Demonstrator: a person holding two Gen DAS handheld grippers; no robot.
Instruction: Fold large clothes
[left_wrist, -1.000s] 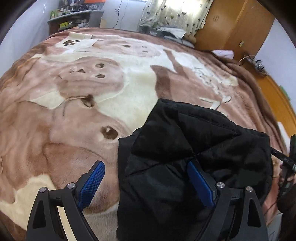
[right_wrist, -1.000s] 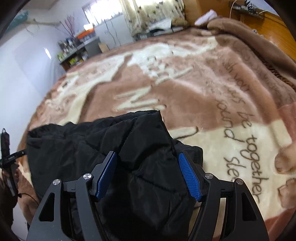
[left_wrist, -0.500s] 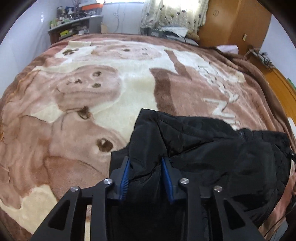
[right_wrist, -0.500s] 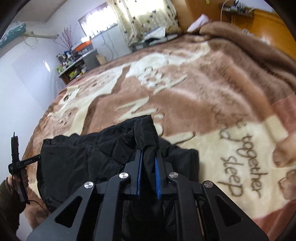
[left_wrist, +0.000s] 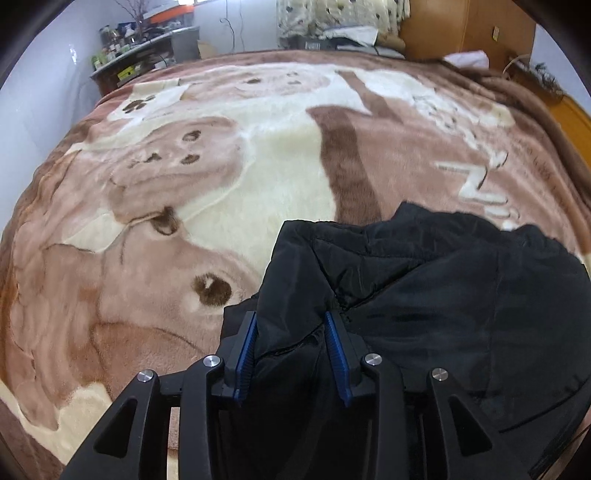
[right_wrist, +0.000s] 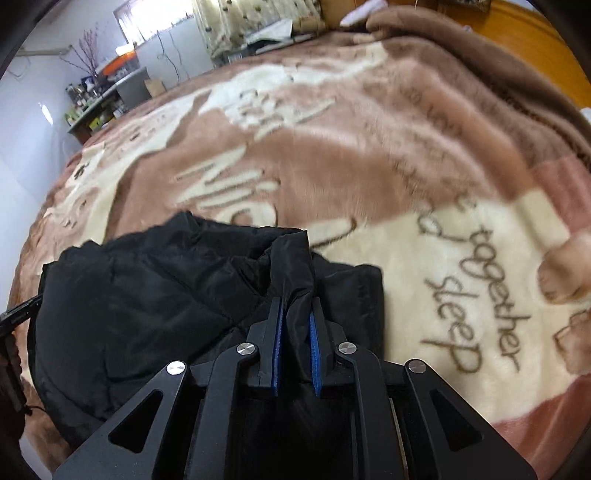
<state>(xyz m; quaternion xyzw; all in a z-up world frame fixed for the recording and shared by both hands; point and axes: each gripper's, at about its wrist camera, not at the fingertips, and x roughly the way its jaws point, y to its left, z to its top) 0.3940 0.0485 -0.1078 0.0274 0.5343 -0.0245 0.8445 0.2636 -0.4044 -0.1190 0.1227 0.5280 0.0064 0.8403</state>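
A black quilted jacket (left_wrist: 461, 295) lies bunched on a brown and cream plush blanket (left_wrist: 221, 184) at the near side of the bed. My left gripper (left_wrist: 290, 325) is shut on a thick fold at the jacket's left end. In the right wrist view the same jacket (right_wrist: 147, 295) spreads to the left, and my right gripper (right_wrist: 295, 321) is shut on a raised fold at its right end. Both pinched folds stand lifted above the blanket (right_wrist: 369, 147).
A cluttered shelf (left_wrist: 140, 40) stands at the far left behind the bed. Curtains (left_wrist: 332, 14) and a wooden wardrobe (left_wrist: 461, 29) are at the back. A wooden bed frame (right_wrist: 535, 44) runs along the right edge.
Both grippers went from open astride the jacket to shut on folds of it. They have since lifted and drawn the folds up, and the jacket has bunched more.
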